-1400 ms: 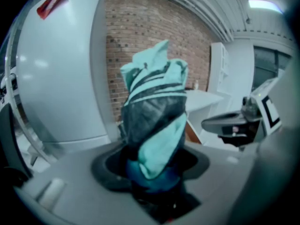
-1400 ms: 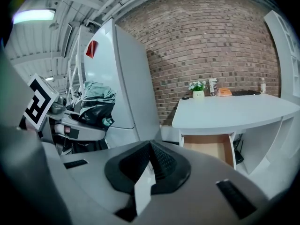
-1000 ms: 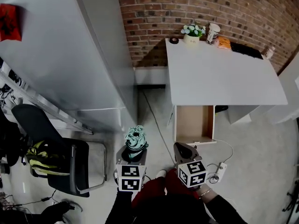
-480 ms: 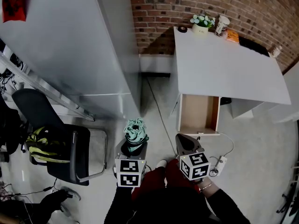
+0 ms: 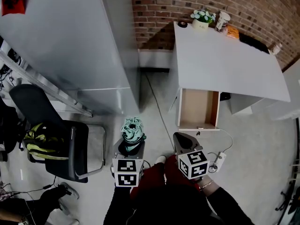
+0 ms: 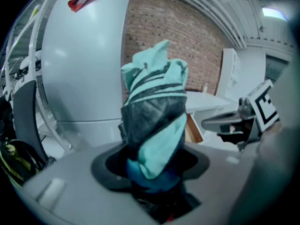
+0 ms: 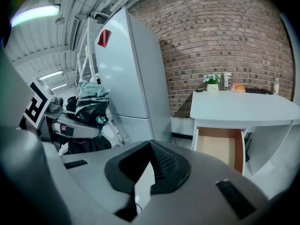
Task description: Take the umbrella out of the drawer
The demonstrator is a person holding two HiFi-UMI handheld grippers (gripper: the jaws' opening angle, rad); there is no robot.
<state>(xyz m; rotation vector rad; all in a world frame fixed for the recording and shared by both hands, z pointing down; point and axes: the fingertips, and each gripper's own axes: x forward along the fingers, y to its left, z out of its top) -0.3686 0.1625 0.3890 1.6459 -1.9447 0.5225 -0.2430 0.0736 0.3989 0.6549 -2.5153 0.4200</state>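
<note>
Since the umbrella (image 5: 132, 130) sits clamped in the left gripper (image 5: 130, 146), well clear of the open drawer (image 5: 198, 108), head view says removal's basically done; next move, I'd guess: set it down, e.g. on the desk (image 5: 220, 55). Chair (image 5: 75, 146) at left, power strip (image 5: 219, 161) w/ cord near the drawer: trip risk. Left gripper view: jaws pinch the folded fabric low down. Right gripper view: right gripper (image 7: 151, 146) closed, empty; drawer looks bare.
</note>
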